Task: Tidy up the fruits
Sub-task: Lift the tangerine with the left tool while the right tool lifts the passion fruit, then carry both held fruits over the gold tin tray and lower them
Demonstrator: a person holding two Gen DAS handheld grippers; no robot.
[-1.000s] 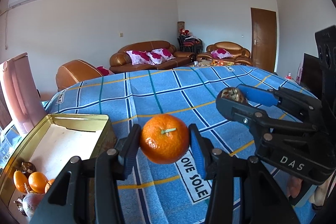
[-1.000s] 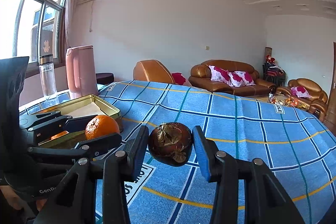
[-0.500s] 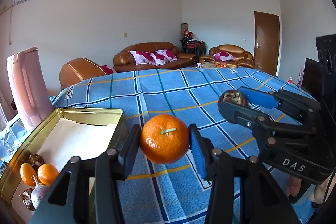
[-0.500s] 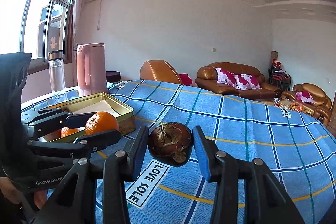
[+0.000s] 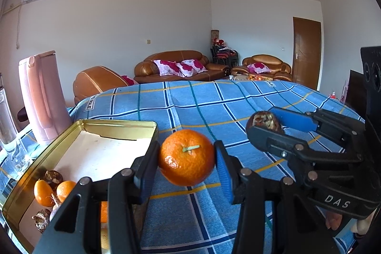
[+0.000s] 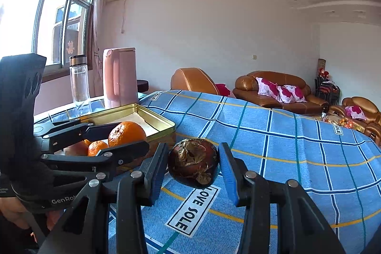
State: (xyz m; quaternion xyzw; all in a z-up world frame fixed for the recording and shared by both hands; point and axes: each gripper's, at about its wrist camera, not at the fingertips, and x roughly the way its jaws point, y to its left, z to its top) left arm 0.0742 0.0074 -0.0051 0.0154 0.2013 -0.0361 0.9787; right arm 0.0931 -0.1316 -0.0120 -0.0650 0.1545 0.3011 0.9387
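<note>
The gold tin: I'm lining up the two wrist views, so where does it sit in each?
Left wrist view: the gold tin fills the lower left, beside the orange in the left gripper.
Right wrist view: its rim is left of centre, behind that gripper.
Shared landmark: the pink jug just beyond the tin.
</note>
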